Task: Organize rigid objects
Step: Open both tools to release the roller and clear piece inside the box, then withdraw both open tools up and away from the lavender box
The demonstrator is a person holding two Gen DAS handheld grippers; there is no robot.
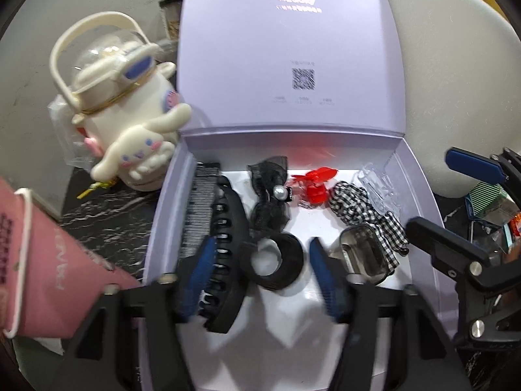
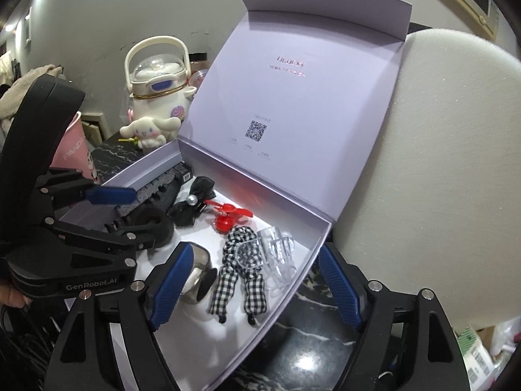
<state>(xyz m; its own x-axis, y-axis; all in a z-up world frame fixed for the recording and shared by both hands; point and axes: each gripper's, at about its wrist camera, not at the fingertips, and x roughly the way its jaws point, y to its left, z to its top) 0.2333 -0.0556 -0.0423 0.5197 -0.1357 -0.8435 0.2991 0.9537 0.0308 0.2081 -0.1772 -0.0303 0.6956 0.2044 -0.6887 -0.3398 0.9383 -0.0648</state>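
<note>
1. Hair accessories sit in our open lilac cardboard box [image 1: 420, 176]: black plastic claw clip [image 1: 228, 228] at left, black round scrunchie [image 1: 286, 260] beside it, checked fabric scrunchie [image 2: 241, 260] further right.
2. Our left gripper [image 1: 260, 280] is released above the claw clip and round scrunchie, gripping nothing.
3. Our right gripper [image 2: 257, 290] is spread wide too, straddling the box's near wall.

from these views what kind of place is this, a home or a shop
Probably a home, maybe a dressing corner: a lilac gift box of hair clips and scrunchies on a dark marble-look counter, beside a cartoon-dog water bottle and pink paper cup.
</note>
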